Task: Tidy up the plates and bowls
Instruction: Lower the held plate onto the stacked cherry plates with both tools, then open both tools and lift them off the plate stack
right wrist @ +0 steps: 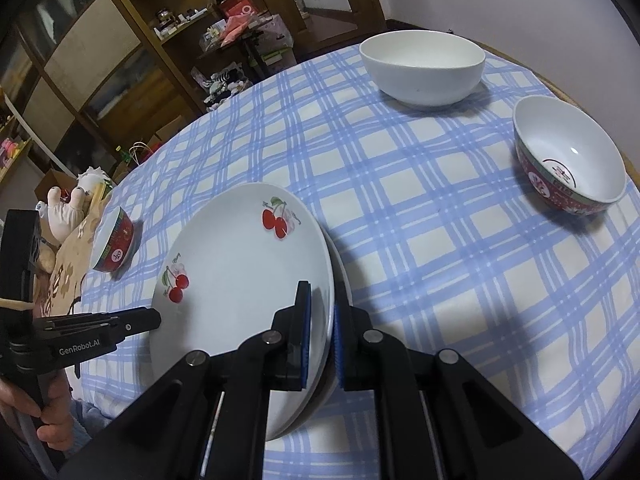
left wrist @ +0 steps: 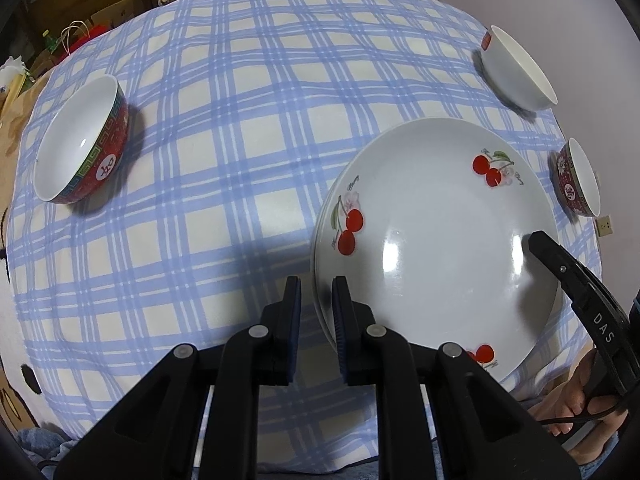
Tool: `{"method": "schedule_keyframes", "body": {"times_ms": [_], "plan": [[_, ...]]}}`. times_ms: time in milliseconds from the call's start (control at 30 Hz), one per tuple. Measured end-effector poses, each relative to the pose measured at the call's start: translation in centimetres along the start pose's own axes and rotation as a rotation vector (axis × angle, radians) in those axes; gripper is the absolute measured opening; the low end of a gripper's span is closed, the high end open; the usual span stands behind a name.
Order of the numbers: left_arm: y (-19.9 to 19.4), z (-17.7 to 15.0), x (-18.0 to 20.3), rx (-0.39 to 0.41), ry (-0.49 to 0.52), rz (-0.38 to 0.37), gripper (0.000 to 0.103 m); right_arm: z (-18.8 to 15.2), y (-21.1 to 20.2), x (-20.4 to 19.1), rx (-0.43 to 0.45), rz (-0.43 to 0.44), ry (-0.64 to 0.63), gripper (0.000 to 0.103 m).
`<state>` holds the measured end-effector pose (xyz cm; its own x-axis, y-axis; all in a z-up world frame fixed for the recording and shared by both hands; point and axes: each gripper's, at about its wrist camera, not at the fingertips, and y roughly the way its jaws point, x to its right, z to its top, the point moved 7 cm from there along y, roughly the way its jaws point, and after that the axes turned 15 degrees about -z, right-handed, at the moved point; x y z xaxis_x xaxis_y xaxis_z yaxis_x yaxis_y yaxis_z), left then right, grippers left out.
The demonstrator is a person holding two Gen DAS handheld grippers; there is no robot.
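Two stacked white cherry-print plates (left wrist: 440, 240) (right wrist: 240, 272) lie near the table's front, seemingly raised off the checked cloth (left wrist: 240, 120). My right gripper (right wrist: 322, 320) (left wrist: 538, 242) is shut on the stack's right rim, one pad inside and one outside. My left gripper (left wrist: 317, 300) (right wrist: 156, 316) straddles the left rim, narrowly open, with a strip of cloth showing between its outer pad and the rim. A red patterned bowl (left wrist: 80, 140) (right wrist: 114, 240) sits far left. A white bowl (left wrist: 516, 68) (right wrist: 422, 68) and a pink-red bowl (left wrist: 580, 180) (right wrist: 568, 164) sit at the back right.
A plush toy (right wrist: 68, 208) and a beige cloth lie off the table's left edge. Wooden shelves (right wrist: 120, 40) full of clutter stand behind, and a pale wall runs along the right. A hand (right wrist: 52, 420) (left wrist: 572, 396) holds each gripper handle.
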<state>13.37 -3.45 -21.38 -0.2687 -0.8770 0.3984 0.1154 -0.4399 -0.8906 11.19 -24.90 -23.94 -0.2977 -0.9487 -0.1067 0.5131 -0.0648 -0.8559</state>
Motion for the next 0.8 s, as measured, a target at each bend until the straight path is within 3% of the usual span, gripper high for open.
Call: {"method": "schedule_keyframes", "body": {"times_ms": [433, 533, 667, 800], "plan": [[0.06, 0.13, -0.05, 0.006, -0.003, 0.011, 0.017, 0.00, -0.19, -0.04, 0.018, -0.057, -0.042, 0.013], [0.06, 0.11, -0.07, 0.006, -0.004, 0.014, 0.018, -0.13, -0.38, -0.48, 0.024, -0.063, -0.061, 0.019], [0.33, -0.10, 0.44, -0.011, -0.007, -0.033, 0.018, -0.21, -0.62, -0.54, 0.034, -0.105, -0.090, 0.019], [0.30, -0.01, 0.44, -0.009, 0.024, 0.012, 0.019, -0.27, -0.86, -0.27, 0.036, -0.110, -0.098, 0.022]]}}
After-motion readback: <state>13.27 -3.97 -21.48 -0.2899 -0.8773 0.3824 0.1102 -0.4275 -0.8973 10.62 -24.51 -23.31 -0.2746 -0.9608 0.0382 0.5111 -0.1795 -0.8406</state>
